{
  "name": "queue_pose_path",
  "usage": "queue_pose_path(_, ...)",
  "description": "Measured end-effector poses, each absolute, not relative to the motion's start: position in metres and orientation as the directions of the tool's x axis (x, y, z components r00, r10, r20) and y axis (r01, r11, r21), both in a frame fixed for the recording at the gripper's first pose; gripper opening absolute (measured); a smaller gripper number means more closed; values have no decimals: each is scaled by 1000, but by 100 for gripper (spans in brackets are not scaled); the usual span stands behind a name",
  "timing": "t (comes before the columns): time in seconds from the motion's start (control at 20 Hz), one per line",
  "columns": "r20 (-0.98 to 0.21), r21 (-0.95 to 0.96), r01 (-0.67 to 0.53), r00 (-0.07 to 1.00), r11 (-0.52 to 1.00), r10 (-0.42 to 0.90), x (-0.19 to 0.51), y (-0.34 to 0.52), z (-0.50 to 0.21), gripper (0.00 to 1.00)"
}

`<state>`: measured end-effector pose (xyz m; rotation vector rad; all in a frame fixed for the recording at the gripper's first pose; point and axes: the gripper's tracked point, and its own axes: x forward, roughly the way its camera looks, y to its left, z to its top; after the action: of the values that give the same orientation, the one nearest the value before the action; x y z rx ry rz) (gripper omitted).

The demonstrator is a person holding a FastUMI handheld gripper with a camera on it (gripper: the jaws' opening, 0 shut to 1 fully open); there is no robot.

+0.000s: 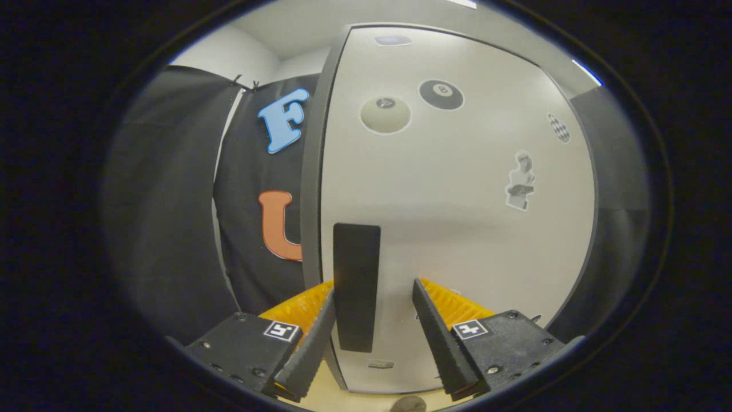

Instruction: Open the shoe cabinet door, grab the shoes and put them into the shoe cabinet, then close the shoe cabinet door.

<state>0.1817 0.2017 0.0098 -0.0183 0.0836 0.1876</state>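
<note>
Booth-side shoe cabinet door closed, handle between spread hand-held gripper fingers.

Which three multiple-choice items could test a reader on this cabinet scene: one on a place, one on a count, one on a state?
1. Where is the dark handle of the cabinet door?
A. between the fingers, close to the left one
B. far beyond the fingers, near the door's top
C. outside the right finger

2. How many ball stickers are on the door?
A. one
B. two
C. four

3. How is the gripper?
A. open
B. shut on the handle
C. shut on a shoe

Answers: 1 A, the handle stands in the gap beside the left finger; 2 B, a pale ball and a black ball; 3 A, a wide gap remains beside the right finger.
</note>
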Motion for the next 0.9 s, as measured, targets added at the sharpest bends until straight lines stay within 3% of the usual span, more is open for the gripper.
queue_pose_path(0.15,-104,14,-197,975,980,197,181,206,9,39)
queue_pose_path(0.35,-99,82,-212,970,974,220,175,203,7,34)
queue_pose_path(0.5,-89,16,-218,972,976,219,164,198,7,33)
queue_pose_path(0.9,-173,60,-439,880,896,443,135,195,1,33)
